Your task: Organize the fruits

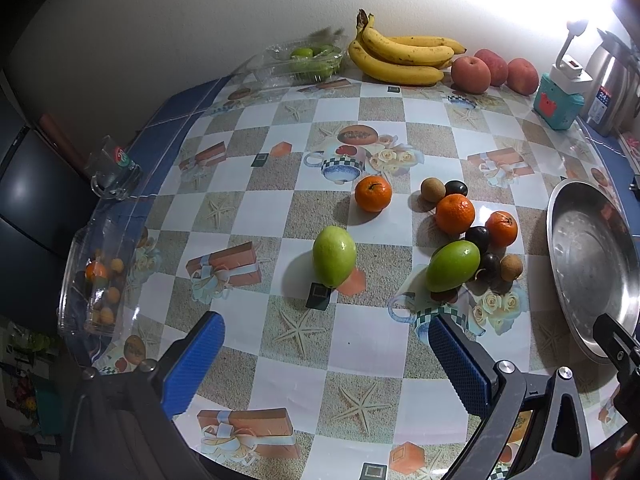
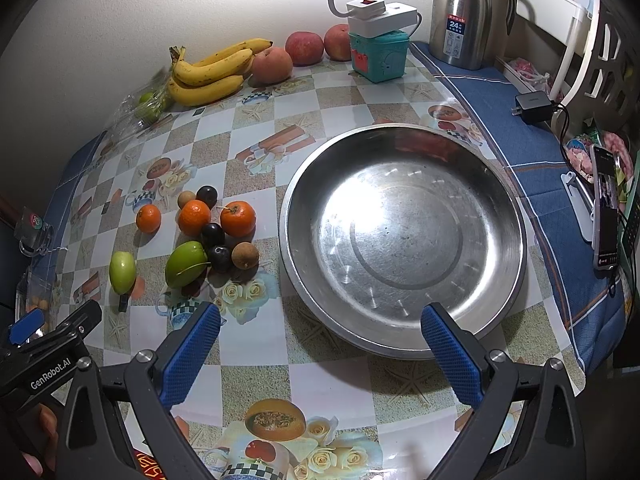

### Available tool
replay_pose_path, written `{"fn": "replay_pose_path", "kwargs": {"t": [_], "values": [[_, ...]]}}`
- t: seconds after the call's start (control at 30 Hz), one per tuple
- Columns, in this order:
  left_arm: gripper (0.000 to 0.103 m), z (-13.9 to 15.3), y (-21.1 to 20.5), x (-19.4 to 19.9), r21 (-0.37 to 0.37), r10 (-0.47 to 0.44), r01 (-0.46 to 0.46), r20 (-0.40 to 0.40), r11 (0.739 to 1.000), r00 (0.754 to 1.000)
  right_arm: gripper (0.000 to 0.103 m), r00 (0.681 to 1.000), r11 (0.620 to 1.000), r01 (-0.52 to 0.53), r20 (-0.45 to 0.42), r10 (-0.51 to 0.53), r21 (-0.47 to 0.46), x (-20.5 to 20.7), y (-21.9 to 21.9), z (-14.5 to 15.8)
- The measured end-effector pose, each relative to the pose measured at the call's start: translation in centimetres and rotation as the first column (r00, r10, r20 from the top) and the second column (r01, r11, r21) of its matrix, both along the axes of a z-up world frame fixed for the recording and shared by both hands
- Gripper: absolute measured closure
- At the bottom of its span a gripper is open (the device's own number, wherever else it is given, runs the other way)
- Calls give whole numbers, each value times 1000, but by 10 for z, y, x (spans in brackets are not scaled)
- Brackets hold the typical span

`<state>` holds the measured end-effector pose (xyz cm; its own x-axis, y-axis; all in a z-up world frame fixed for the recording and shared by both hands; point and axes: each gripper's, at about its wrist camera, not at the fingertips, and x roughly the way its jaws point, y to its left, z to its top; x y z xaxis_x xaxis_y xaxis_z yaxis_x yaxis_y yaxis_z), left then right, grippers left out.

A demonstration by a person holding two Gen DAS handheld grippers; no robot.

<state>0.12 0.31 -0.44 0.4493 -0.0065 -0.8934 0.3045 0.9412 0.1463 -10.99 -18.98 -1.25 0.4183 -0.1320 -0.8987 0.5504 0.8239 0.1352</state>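
Nearest to us, the left gripper (image 1: 324,354) hangs above the tabletop (image 1: 360,344) with its jaws spread wide and nothing between them, and the right gripper (image 2: 320,350) is likewise wide apart and empty, its blue pads framing the near rim of the steel bowl (image 2: 500,216). We see the bowl resting on the tabletop with nothing in it. Just beyond the left gripper lies a lone green fruit (image 1: 334,256), and to its right a second green fruit (image 1: 452,266) touches a cluster: a brown longan (image 1: 511,267), two dark plums (image 1: 490,266) (image 1: 477,237), and two tangerines (image 1: 455,213) (image 1: 501,228). Behind these sit another longan (image 1: 432,189) and a third plum (image 1: 456,188), while one more tangerine (image 1: 373,193) sits apart on the left. At the left edge we see a clear plastic box (image 1: 92,280) with small orange fruit inside, and further along a glass mug (image 1: 112,170). Farthest off, against the wall, stand a clear tray of green fruit (image 1: 308,60), a bunch of bananas (image 1: 400,56), three peaches (image 1: 494,70), a teal box (image 1: 560,102) carrying a white power strip, and a steel thermos (image 2: 460,12).
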Motion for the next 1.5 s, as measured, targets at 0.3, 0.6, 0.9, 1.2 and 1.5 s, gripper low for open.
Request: {"fn": "replay_pose_path", "kwargs": {"t": [0.3,0.6,0.9,1.2,1.5], "values": [[0,0,0,0,-15,-2,1,-3,1000,1000,3,1000,1000,2,1,-2,2,0,-1,0],[0,-3,1,-2,8,-2,2,-7,1000,1000,3,1000,1000,3,2,-3,4,0,-1,-1],[0,-6,-1,-1,-30,-17,16,-40,999,999,3,1000,1000,-5,2,5,3,0,0,-1],[0,11,-7,34,-95,-4,-11,-152,995,988,3,993,994,-112,35,112,-10,25,11,9],[0,22,3,73,-236,201,-217,-92,947,975,3,990,990,-143,2,143,14,70,-4,4]]}}
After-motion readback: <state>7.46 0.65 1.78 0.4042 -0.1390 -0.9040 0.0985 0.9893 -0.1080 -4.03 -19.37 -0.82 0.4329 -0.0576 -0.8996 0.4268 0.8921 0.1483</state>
